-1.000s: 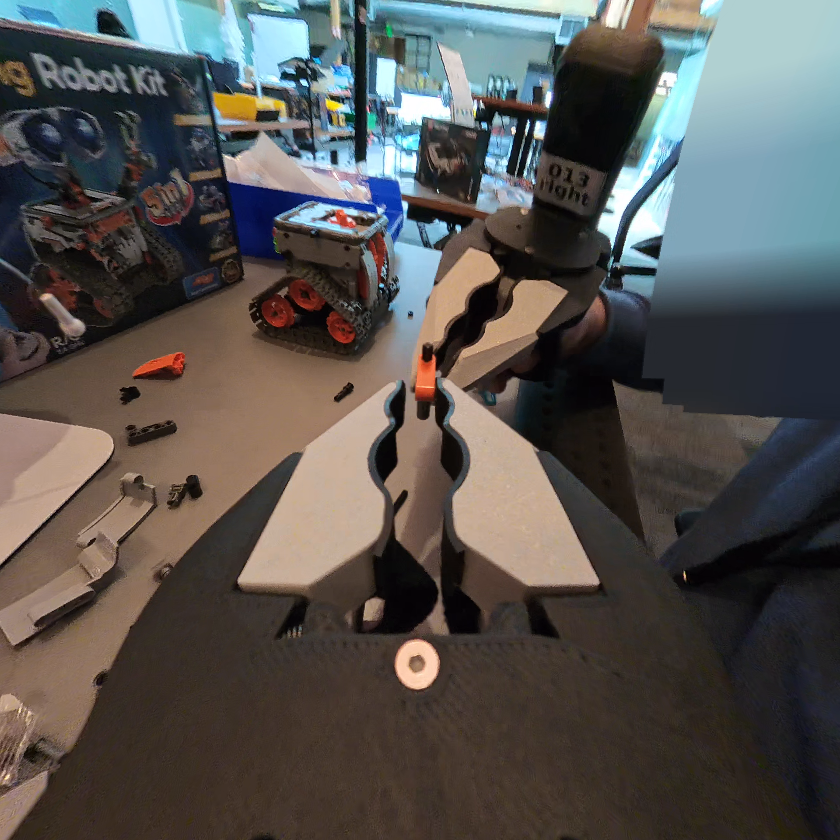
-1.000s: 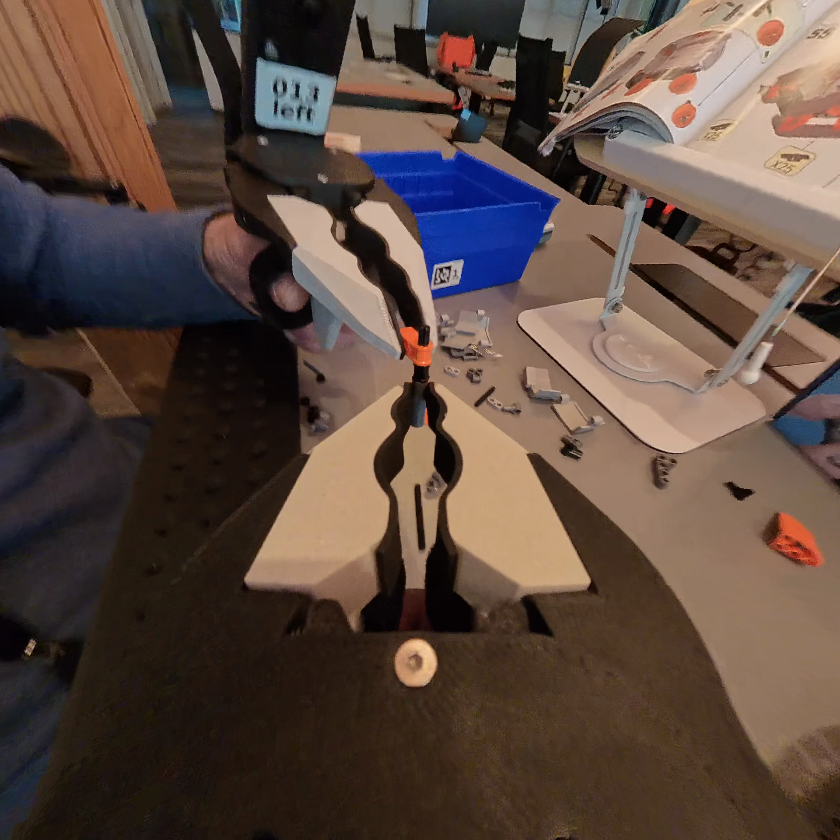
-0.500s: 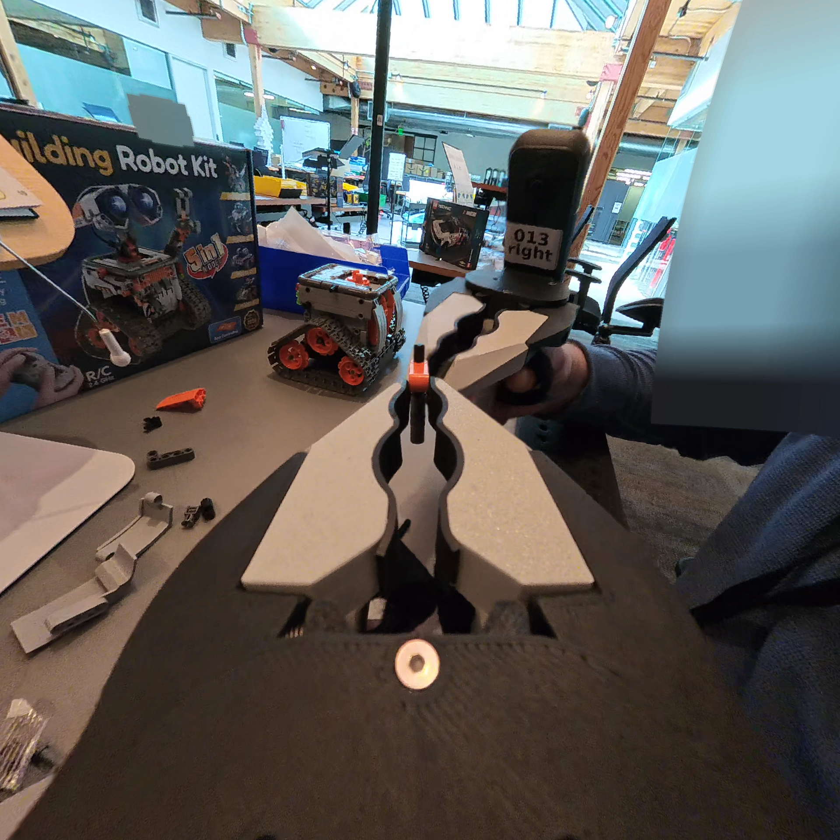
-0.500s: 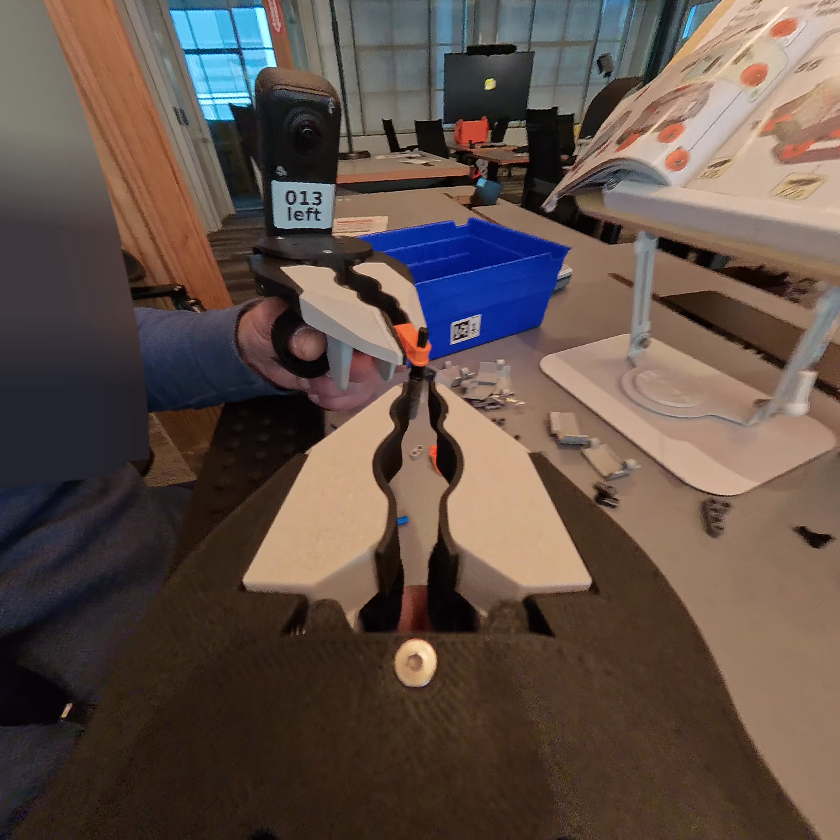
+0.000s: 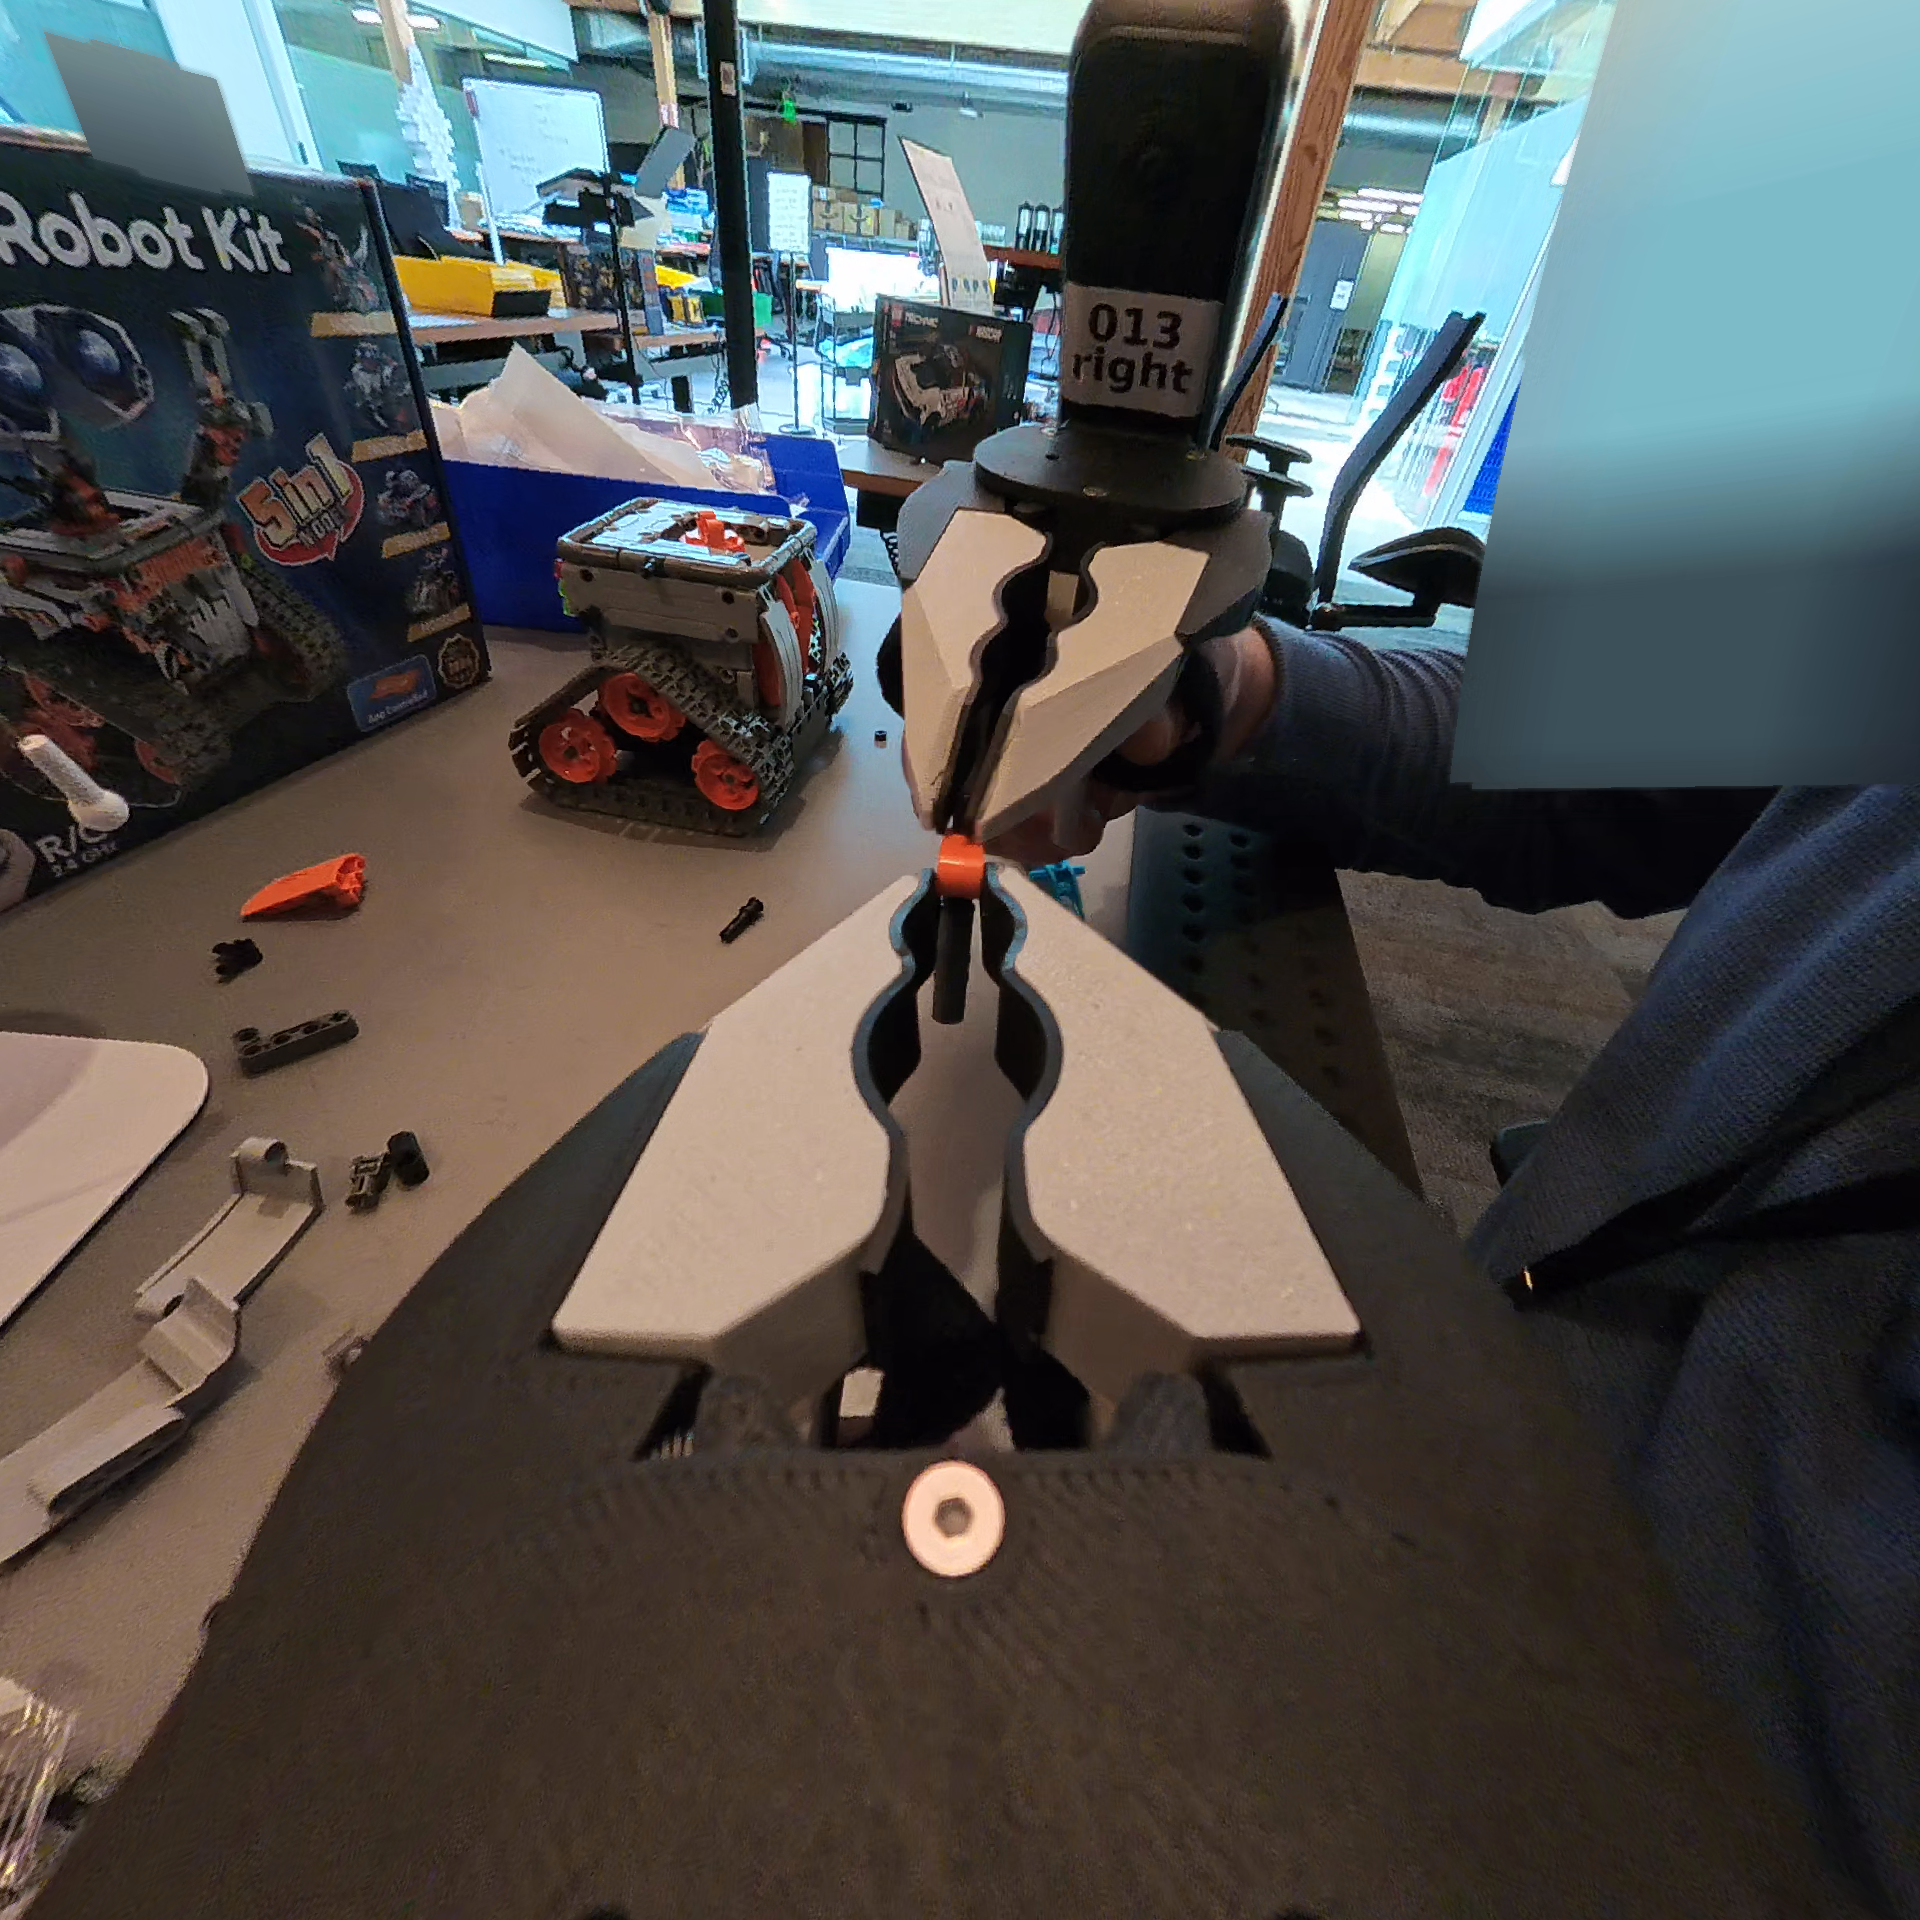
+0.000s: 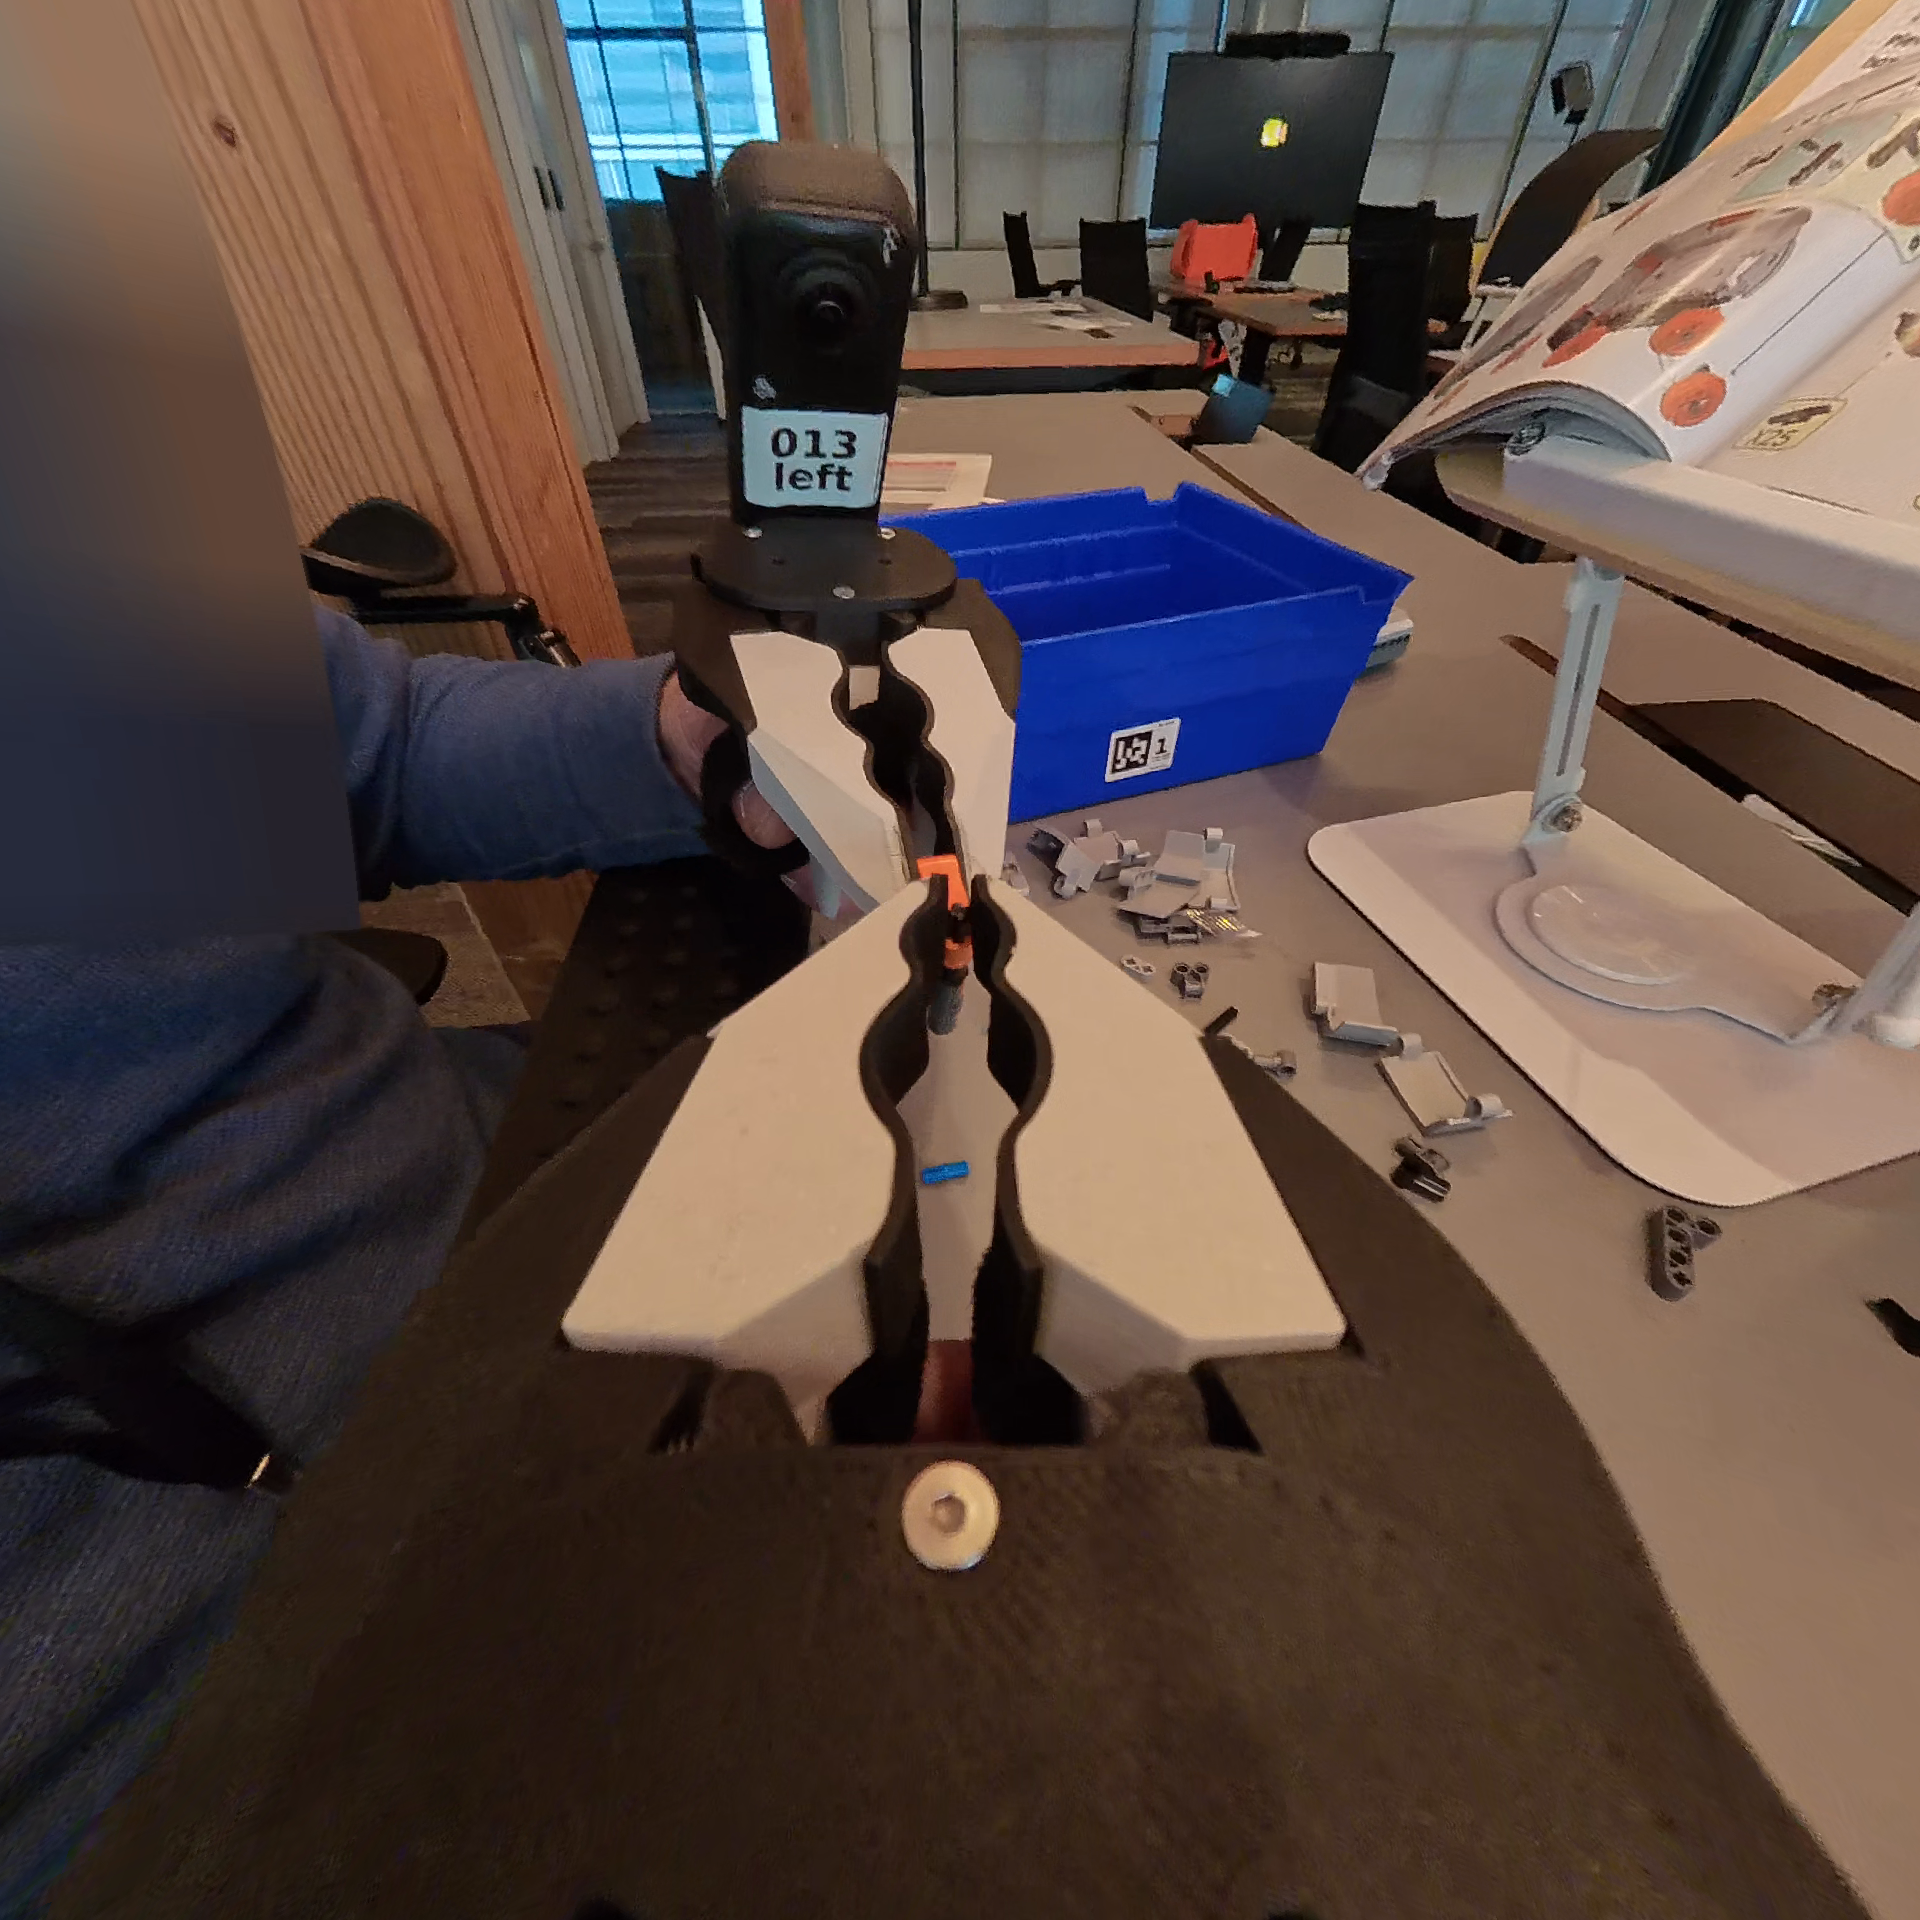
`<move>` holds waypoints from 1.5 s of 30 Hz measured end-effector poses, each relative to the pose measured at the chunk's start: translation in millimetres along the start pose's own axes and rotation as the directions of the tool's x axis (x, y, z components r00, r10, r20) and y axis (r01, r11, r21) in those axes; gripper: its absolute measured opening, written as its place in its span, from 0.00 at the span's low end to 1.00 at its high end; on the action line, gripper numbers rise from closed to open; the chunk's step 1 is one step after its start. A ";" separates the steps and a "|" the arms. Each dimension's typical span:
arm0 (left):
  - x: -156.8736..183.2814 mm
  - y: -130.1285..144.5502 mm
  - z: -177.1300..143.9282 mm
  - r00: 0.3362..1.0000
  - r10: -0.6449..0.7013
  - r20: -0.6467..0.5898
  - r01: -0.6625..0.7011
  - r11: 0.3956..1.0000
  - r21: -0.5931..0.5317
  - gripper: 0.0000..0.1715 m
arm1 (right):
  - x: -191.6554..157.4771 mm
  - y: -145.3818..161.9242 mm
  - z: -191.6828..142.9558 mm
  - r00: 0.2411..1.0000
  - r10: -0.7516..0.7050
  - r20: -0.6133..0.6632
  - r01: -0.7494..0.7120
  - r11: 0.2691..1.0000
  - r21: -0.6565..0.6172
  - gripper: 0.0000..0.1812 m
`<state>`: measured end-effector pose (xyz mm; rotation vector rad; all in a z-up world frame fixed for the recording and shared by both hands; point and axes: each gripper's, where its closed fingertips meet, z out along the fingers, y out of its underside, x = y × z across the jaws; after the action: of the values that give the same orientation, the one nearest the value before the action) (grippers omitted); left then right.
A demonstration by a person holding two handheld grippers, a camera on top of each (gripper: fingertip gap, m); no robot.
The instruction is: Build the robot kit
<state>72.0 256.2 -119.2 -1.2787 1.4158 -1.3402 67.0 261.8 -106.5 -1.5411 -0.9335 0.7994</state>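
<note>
My left gripper [image 5: 956, 883] is shut on a small orange piece [image 5: 956, 868]. A black axle [image 5: 949, 971] runs from the piece back between the fingers. My right gripper [image 5: 951, 823] points down from above, and its tips meet that orange piece. In the right wrist view my right gripper [image 6: 951, 902] is shut on a thin dark pin [image 6: 943, 1000] with an orange collar. The left gripper [image 6: 935, 864] meets it tip to tip with the orange piece [image 6: 938, 868]. Both are held in the air above the grey table [image 5: 540, 935], near its edge.
A tracked robot model [image 5: 675, 675] and a kit box [image 5: 208, 520] stand at the back left. A blue bin [image 6: 1164, 644], a white book stand [image 6: 1610, 987] with an open manual, and loose grey and black parts [image 6: 1143, 873] lie on the table. An orange wedge [image 5: 307, 885] lies nearby. Both grippers' tips are close together, under 4 cm apart. From either gripper's tips it is about 30 centimeters to the tracked robot model [image 5: 675, 675].
Both grippers stay tip to tip on the small orange and black parts. They have turned together, and the right gripper now points more steeply down at the left one's tips.
</note>
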 end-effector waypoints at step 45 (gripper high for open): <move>-19.0 -29.0 -4.9 0.983 -0.014 0.185 -0.028 0.974 0.224 0.10 | 28.4 10.0 7.1 0.980 -0.061 -0.189 0.043 0.994 -0.100 0.02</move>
<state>74.9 277.7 -91.7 -1.2118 1.1052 -1.2996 75.2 289.4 -117.7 -1.6379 -0.8757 0.5648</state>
